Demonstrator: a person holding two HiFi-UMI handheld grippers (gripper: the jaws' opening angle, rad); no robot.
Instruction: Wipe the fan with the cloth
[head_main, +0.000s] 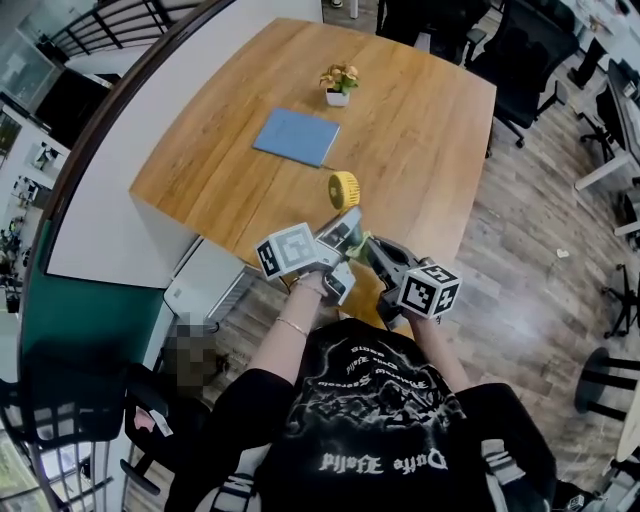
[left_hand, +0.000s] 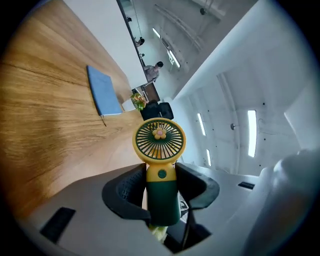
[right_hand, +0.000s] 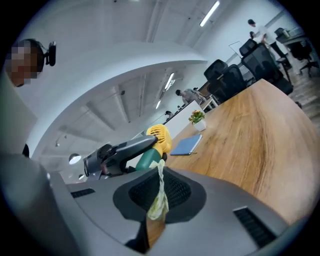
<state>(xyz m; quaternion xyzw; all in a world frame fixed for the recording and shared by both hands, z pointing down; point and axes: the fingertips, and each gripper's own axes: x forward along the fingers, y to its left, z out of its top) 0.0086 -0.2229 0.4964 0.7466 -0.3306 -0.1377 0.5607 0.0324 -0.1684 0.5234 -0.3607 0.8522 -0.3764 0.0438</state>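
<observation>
A small hand fan with a round yellow head (left_hand: 159, 140) and a dark green handle (left_hand: 162, 197) stands upright between the jaws of my left gripper (left_hand: 161, 195), which is shut on the handle. In the head view the fan's head (head_main: 343, 189) sticks out over the table's near edge, ahead of the left gripper (head_main: 345, 232). My right gripper (right_hand: 159, 192) is shut on a pale yellow-green cloth (right_hand: 160, 200), twisted into a strip. The cloth's top end reaches up to the fan's handle (right_hand: 147, 159). The right gripper (head_main: 378, 252) sits close beside the left one.
The wooden table (head_main: 420, 120) carries a blue notebook (head_main: 296, 136) and a small potted plant (head_main: 338, 84) farther back. Black office chairs (head_main: 520, 50) stand beyond its far right corner. A white cabinet (head_main: 205, 285) sits low at the table's left.
</observation>
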